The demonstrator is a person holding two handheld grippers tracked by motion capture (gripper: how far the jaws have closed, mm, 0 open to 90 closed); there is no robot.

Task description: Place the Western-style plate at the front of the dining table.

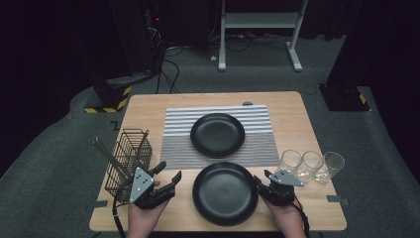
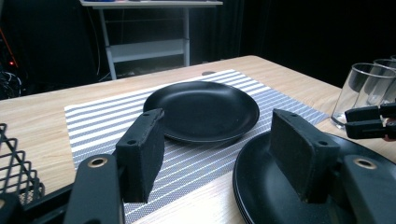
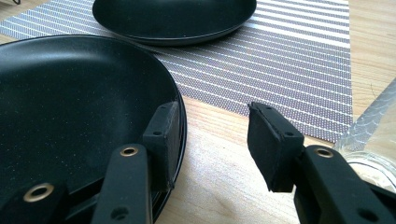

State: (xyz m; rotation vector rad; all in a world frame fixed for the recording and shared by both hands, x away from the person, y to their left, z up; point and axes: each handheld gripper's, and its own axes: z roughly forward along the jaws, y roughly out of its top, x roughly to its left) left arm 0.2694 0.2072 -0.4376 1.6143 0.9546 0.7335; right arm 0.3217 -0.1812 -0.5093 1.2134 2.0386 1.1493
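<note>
Two black plates lie on the wooden table. The far plate rests on a striped placemat. The near plate sits on bare wood by the front edge, between both hands. My left gripper stands open just left of the near plate, with nothing between its pads. My right gripper is open at the near plate's right rim. One pad sits over the rim and the other over the wood outside it.
A black wire basket holding utensils stands at the table's left edge, close to my left gripper. Three clear glasses stand in a row at the right, just beyond my right gripper. A white metal frame stands on the floor beyond the table.
</note>
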